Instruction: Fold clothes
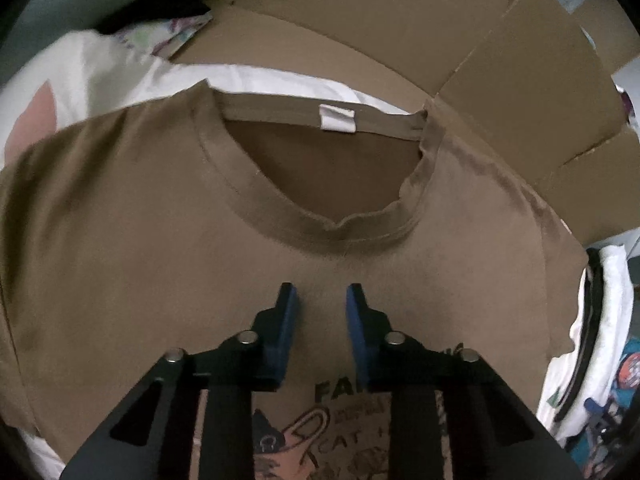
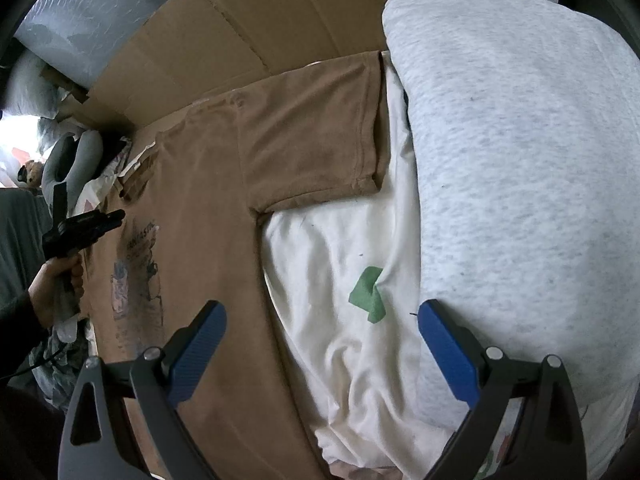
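I am holding my left hand-held gripper (image 1: pixel 322 292) over the chest of the brown T-shirt (image 1: pixel 160 220), just below its collar (image 1: pixel 332 228), jaws narrowed with a gap and nothing between them. The shirt is lying flat on cardboard (image 1: pixel 400 20). My right hand-held gripper (image 2: pixel 322 316) is hanging wide open where the shirt's side edge is meeting white cloth (image 2: pixel 340 240); a grey sweatshirt (image 2: pixel 520 160) is crowding the right.
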Demonstrator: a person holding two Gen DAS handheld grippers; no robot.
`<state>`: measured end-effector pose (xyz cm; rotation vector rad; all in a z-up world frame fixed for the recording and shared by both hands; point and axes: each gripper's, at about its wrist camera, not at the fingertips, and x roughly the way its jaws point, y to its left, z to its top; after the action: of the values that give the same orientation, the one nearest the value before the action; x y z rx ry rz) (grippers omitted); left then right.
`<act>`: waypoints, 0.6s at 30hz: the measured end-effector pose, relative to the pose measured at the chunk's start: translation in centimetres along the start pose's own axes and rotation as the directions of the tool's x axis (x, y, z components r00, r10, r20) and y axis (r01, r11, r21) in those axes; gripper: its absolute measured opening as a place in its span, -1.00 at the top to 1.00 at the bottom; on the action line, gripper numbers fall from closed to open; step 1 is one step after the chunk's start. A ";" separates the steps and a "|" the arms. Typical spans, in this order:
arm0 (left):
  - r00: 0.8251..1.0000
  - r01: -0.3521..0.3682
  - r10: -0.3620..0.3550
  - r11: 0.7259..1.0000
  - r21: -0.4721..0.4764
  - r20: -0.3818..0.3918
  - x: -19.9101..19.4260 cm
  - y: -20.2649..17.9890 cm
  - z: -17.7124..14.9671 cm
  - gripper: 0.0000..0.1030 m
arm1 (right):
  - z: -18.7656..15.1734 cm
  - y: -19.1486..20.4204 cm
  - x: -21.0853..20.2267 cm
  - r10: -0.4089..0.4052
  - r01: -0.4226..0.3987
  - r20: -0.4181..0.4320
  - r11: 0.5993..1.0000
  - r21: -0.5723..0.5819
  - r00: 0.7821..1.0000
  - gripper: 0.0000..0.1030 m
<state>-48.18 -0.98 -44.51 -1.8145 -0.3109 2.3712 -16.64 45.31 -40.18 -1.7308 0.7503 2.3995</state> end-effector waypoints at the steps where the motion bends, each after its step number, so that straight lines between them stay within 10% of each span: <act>1: 1.000 0.001 -0.001 1.000 0.012 0.000 0.3 -0.2 0.2 0.54 | 0.0 0.0 0.2 0.001 -0.001 0.000 1.000 -0.002 1.000 -0.90; 18: 0.999 -0.029 0.028 0.999 0.034 0.026 3.5 -1.1 4.7 0.54 | -0.5 0.8 2.7 -0.009 0.008 -0.039 1.000 -0.019 0.999 -0.90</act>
<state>-53.60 0.54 -46.32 -1.7862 -0.2469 2.4052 -17.45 43.82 -42.53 -1.7889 0.7258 2.3815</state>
